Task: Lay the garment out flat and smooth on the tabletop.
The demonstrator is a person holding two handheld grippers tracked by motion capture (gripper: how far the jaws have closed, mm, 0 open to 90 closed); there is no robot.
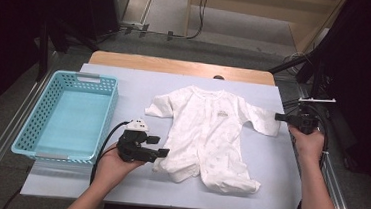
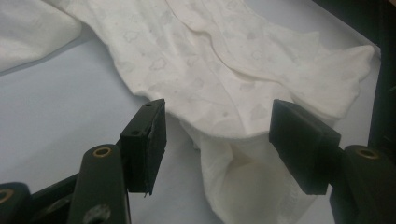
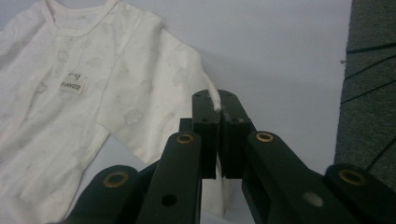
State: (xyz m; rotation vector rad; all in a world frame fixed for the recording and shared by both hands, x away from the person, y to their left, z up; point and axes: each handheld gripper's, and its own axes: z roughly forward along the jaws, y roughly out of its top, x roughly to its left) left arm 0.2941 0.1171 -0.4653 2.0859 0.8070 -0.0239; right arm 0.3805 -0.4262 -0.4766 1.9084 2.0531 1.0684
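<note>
A white baby romper [image 1: 206, 136] lies spread face up on the pale blue table cover [image 1: 269, 161], neck toward the far side. My right gripper [image 1: 279, 117] is shut on the cuff edge of the sleeve at the right [image 3: 154, 126], the cloth pinched between its pads and drawn out sideways. At the romper's near left leg [image 2: 243, 177] my left gripper [image 1: 164, 153] stands open. Its jaws straddle the leg's edge without pressing on it. A small label [image 3: 72, 87] sits on the chest.
A light blue plastic basket [image 1: 36, 123] stands at the left of the table, with nothing in it. The wooden table edge [image 1: 176, 66] shows at the far side. Black stands and cables crowd the floor to the right [image 1: 320, 90].
</note>
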